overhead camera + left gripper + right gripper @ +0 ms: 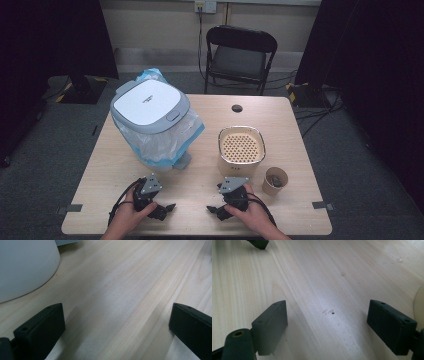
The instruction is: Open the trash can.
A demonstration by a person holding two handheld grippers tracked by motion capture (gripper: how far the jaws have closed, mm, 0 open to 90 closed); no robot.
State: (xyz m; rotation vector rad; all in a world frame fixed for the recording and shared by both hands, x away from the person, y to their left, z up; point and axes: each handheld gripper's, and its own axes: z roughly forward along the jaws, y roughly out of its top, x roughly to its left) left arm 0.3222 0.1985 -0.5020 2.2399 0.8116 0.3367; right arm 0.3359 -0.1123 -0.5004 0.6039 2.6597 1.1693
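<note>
grey carpet floor [60, 150], black folding chair [240, 55] behind the table, pale wall [160, 25] (socket above), dark curtains [45, 40] either side

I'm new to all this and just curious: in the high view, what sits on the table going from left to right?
Bin with white lid and plastic liner → left gripper → right gripper → cream basket with a holed insert → small paper cup.
</note>
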